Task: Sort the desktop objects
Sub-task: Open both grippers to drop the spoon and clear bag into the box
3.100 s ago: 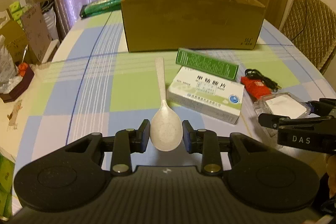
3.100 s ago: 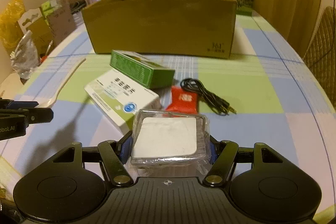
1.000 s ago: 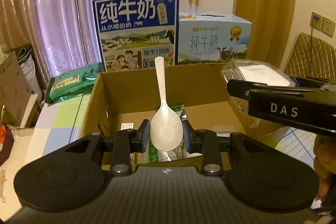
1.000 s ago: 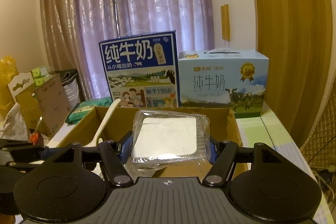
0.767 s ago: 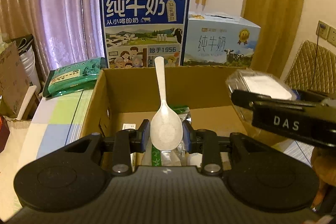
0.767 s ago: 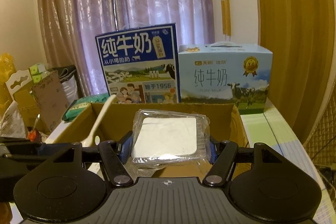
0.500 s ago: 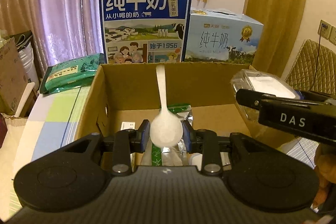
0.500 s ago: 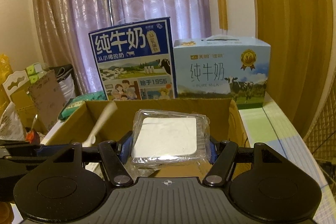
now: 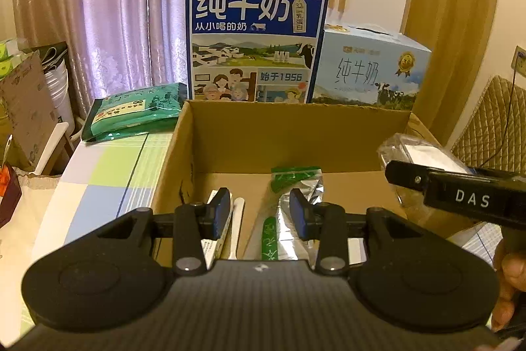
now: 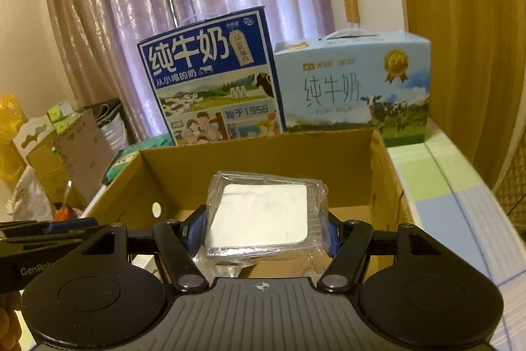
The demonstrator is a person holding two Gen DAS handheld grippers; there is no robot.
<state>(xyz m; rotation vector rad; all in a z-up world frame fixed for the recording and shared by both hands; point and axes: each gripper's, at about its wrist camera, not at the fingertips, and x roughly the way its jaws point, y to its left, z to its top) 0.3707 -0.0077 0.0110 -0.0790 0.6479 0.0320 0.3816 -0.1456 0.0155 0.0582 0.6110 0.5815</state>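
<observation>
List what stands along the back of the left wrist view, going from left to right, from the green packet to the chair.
green packet → dark blue milk carton → light blue milk box → quilted chair.

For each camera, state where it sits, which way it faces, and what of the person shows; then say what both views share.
Left wrist: sits on the left tongs, open, facing forward and down into the brown cardboard box; a white plastic spoon lies inside; the right tongs and a hand show at right.
Right wrist: sits on the right tongs, shut on a clear-wrapped white square packet, facing over the box; the left tongs show at left.
Shared: the box, the dark blue milk carton, the light blue milk carton.
</observation>
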